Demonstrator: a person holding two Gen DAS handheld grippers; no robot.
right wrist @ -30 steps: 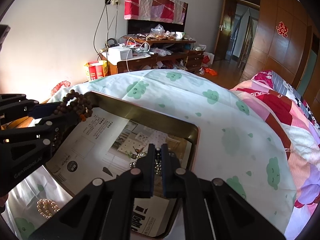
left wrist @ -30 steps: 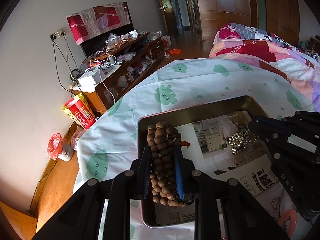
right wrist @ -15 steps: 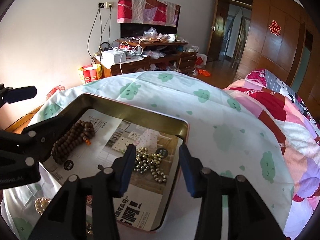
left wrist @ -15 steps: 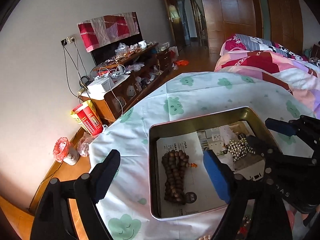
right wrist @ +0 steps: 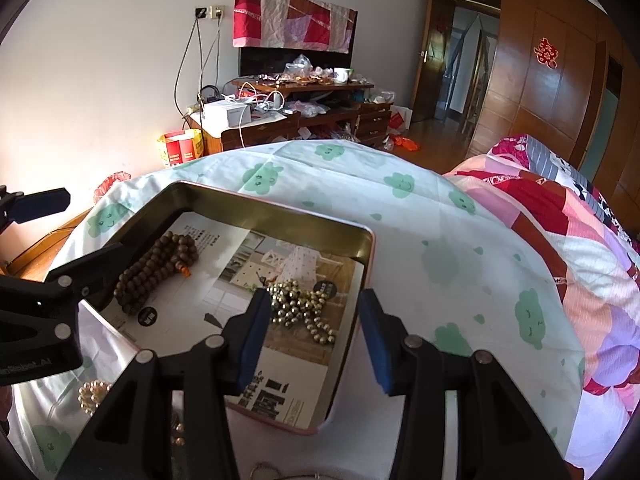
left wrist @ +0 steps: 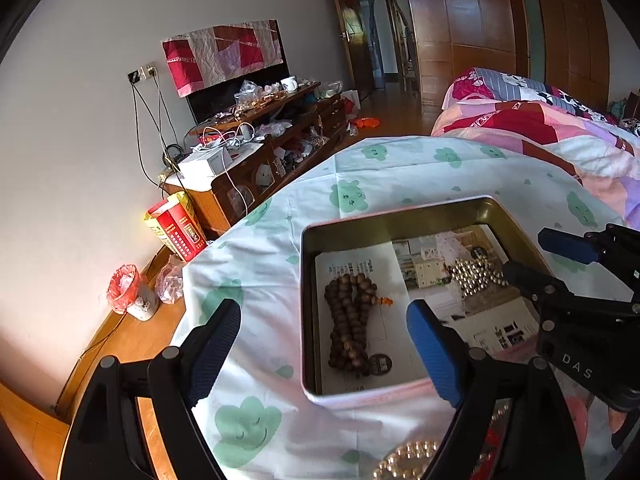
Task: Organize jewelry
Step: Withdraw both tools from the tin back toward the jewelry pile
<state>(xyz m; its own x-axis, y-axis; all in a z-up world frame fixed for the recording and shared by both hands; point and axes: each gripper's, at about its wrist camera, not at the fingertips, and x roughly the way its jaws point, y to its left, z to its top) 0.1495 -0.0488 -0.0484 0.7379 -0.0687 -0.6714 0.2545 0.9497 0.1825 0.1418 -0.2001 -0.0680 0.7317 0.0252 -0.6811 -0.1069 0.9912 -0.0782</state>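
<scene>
A metal tin (left wrist: 308, 320) lined with printed paper sits on the cloud-print sheet; it also shows in the right wrist view (right wrist: 280, 210). A brown wooden bead string (left wrist: 350, 322) lies in its left part, also visible from the right wrist (right wrist: 154, 270). A pile of gold metal beads (left wrist: 474, 274) lies in its right part, seen closer in the right wrist view (right wrist: 300, 308). My left gripper (left wrist: 324, 350) is open and empty above the tin's near left edge. My right gripper (right wrist: 314, 342) is open and empty above the tin's near right side.
A pearl bracelet (left wrist: 408, 458) lies on the sheet in front of the tin, also in the right wrist view (right wrist: 94, 394). A cluttered wooden TV cabinet (left wrist: 256, 160) stands beyond the bed. A patchwork quilt (right wrist: 560, 240) lies to the right.
Both grippers opened and drew back. The left one let the brown bead string down into the tin. The right one let go of the gold beads in the tin.
</scene>
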